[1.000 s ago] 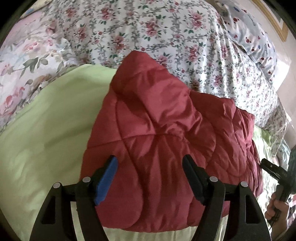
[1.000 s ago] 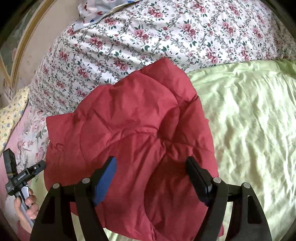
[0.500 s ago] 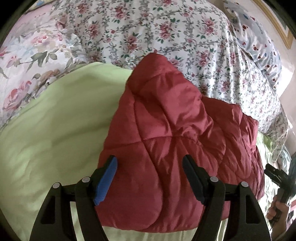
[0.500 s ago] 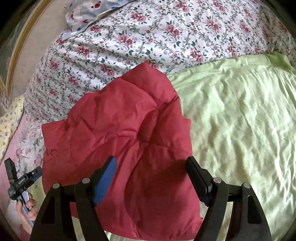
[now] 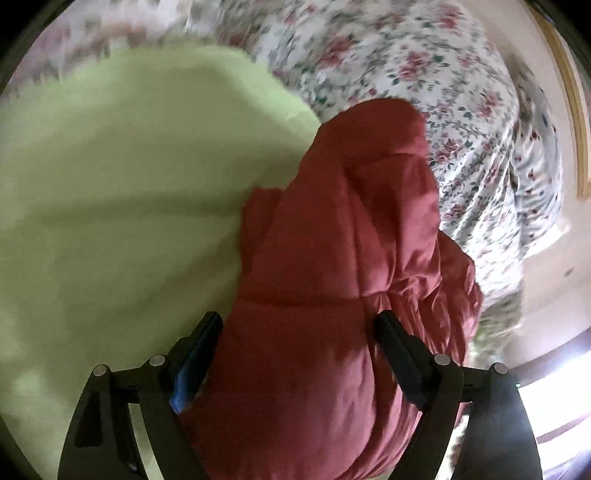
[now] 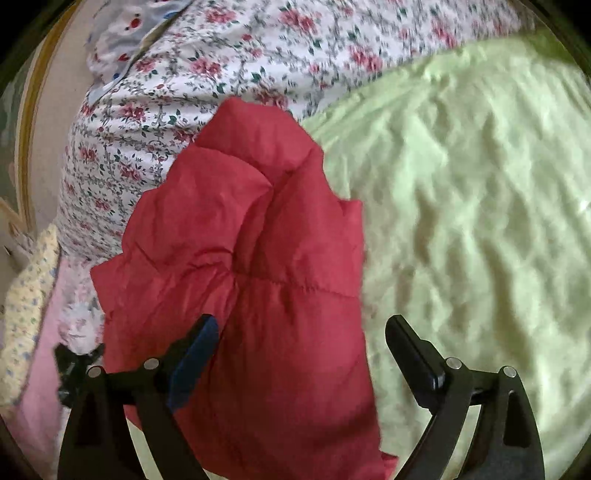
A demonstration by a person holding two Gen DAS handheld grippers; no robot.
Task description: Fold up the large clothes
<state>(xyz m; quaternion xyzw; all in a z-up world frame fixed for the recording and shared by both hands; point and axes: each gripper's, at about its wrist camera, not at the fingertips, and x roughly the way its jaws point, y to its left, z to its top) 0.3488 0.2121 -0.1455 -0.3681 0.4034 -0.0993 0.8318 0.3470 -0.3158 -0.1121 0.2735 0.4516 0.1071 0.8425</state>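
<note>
A red quilted padded garment lies folded in a bundle on the light green sheet; it also shows in the right wrist view. My left gripper is open, its jaws wide apart just above the garment's near end, holding nothing. My right gripper is open too, jaws wide apart over the garment's near right edge and the green sheet. The left gripper shows dimly at the lower left of the right wrist view.
A floral quilt is heaped behind the garment, also in the right wrist view. A dotted pillow and a wooden frame lie at the far edge. Pink and yellow fabrics lie at the left.
Both grippers have swung sideways, so the garment shifted right in the left view and left in the right view. The images are motion-blurred. Both stay open.
</note>
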